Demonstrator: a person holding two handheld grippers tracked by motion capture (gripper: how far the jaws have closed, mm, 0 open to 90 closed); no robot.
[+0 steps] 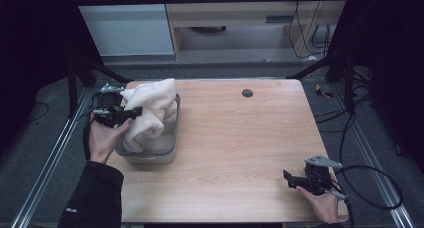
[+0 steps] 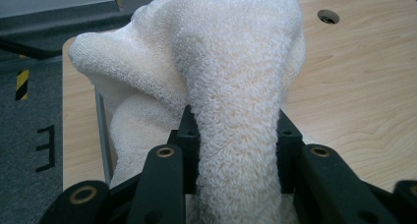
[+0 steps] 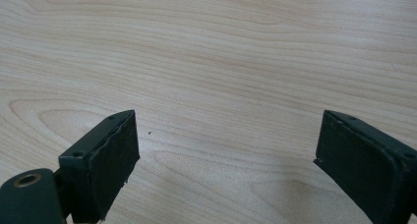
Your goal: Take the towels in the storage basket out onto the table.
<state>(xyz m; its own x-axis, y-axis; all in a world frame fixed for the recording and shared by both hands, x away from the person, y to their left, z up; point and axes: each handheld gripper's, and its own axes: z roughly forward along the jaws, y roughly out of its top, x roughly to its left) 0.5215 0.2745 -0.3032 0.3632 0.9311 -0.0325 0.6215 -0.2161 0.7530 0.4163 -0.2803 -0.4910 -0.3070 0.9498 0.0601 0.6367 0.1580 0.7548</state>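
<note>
A: Start with the biggest thing. What's the surface?

B: A light wooden table point(image 1: 235, 153), with a small dark round hole point(image 1: 247, 93) toward twelve o'clock of its centre.

A: And on it?

B: A grey rectangular bin point(image 1: 167, 150) sits at about nine o'clock, close to the table's left edge. A cream terry towel point(image 1: 150, 108) is piled in it and rises above the rim, spilling toward the bin's eleven o'clock corner.

A: Where are the person's arms?

B: The left forearm, in a dark sleeve point(image 1: 95, 198), comes up from seven o'clock. The left hand point(image 1: 102, 138) is just beside the bin's left wall, wrist raised, pointing the left gripper point(image 1: 131, 113) toward three o'clock into the towel.

A: Is it gripping?

B: Yes. In the left gripper view a thick fold of towel point(image 2: 236, 135) runs between the two black jaws, which are clamped on it from both sides.

A: The other side?

B: The right hand point(image 1: 325, 204) rests low at five o'clock, near the table's right front corner, well apart from the bin. The right gripper point(image 1: 287, 177) points toward nine o'clock; a black cable point(image 1: 372, 188) loops off its back.

A: Its jaws?

B: Spread wide in the right gripper view, bare wood point(image 3: 221, 76) between them, holding nothing.
</note>
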